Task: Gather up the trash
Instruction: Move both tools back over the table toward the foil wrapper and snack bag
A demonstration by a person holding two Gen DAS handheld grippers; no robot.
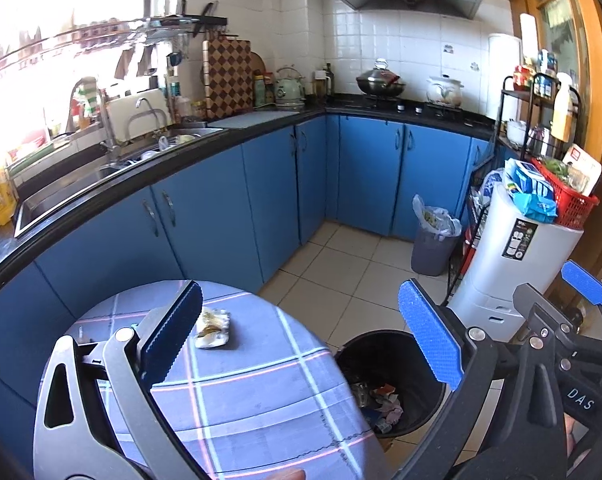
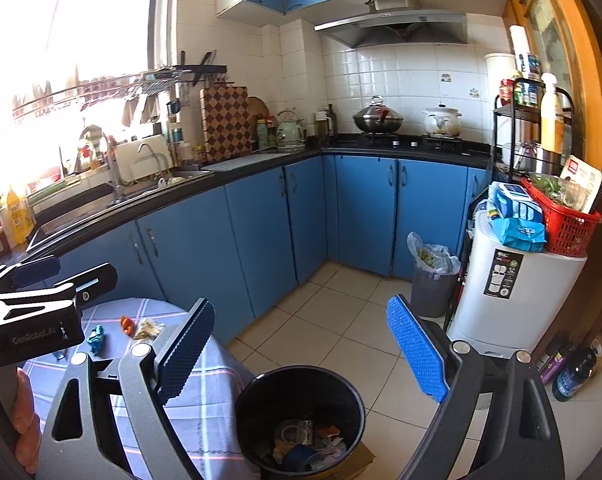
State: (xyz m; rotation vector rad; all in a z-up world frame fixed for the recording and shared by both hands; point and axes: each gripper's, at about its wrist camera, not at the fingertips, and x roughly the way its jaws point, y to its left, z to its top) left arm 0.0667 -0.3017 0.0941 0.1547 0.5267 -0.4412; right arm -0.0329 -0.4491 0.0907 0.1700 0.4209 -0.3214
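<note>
Crumpled yellowish-white wrapper (image 1: pixel 213 328) lying on round plaid-clothed table (image 1: pixel 261 392), beside orange scrap (image 2: pixel 127 325) and teal scrap (image 2: pixel 95 338). Below the table edge, black bin (image 2: pixel 301 420) already holding mixed litter. Left gripper (image 1: pixel 301 340) and right gripper (image 2: pixel 301 356) both spread wide, empty, above table and bin. Behind: blue cabinets (image 2: pixel 261 232), grey lined bin (image 2: pixel 433 288).

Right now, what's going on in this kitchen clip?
A person is clearing trash off a round table into the black bin beside it. Both the left gripper and the right gripper are open and hold nothing. The bin already has scraps in it. Still on the table: a crumpled wrapper, an orange scrap and a teal scrap.
</note>
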